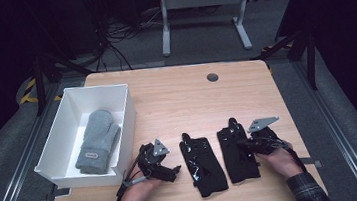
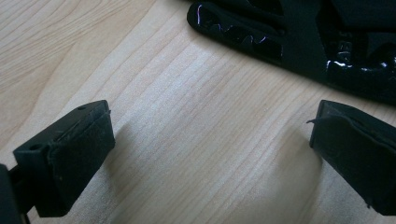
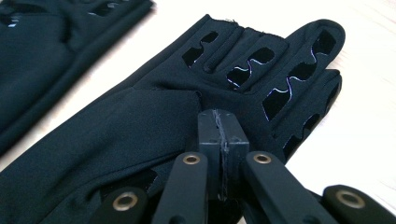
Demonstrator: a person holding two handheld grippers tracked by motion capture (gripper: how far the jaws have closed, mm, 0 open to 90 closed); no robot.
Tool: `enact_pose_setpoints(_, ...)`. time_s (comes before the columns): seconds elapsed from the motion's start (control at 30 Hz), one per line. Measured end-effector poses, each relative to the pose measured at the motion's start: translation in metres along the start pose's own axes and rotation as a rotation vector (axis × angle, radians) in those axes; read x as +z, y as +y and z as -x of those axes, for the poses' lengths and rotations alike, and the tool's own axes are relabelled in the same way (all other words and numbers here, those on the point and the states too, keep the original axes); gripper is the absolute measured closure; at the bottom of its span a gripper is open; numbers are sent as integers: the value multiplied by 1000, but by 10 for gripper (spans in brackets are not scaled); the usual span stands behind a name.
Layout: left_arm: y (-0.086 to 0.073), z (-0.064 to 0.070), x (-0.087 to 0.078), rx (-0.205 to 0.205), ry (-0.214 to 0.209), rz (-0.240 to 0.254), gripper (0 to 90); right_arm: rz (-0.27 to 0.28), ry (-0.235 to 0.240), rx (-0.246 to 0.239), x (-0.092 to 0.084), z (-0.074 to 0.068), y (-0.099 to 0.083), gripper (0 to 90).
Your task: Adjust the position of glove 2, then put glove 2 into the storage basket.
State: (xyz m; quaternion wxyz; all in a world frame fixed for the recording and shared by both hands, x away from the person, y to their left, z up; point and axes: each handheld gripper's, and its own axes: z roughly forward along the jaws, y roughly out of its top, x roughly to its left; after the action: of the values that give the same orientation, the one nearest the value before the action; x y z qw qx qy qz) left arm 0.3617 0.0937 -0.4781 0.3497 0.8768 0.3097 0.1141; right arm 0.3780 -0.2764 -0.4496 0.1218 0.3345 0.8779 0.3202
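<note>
Two black gloves lie flat near the table's front edge, the left glove [image 1: 203, 165] and the right glove [image 1: 238, 162]. My right gripper [image 1: 242, 143] lies on the right glove [image 3: 140, 126]. In the right gripper view its jaws [image 3: 218, 123] are shut, and the fabric gathers into a fold at their tips. The left glove [image 3: 42, 46] lies beyond it. My left gripper [image 1: 174, 171] rests low on the wood just left of the left glove [image 2: 280, 32]. It stands open [image 2: 210, 144] with bare table between its pads.
A white box [image 1: 128, 116] stands at the table's left with a grey mitten [image 1: 98, 141] inside. A round cable hole [image 1: 212, 77] sits at the back of the wooden table [image 1: 181, 100]. A desk frame and cables stand on the floor behind.
</note>
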Motion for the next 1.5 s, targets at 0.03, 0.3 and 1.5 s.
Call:
enact_pose_setpoints(0.03,0,0,0,1,-1,-2,2,-1,5,-11,1,-2,1,900)
enact_pose_setpoints(0.3,0,0,0,-2,-7,1,1,3,26,-35,5,-14,7,899)
enact_pose_setpoints(1.5,31,21,4,-63,-149,-19,589,8,61,-36,-14,-6,-22,898)
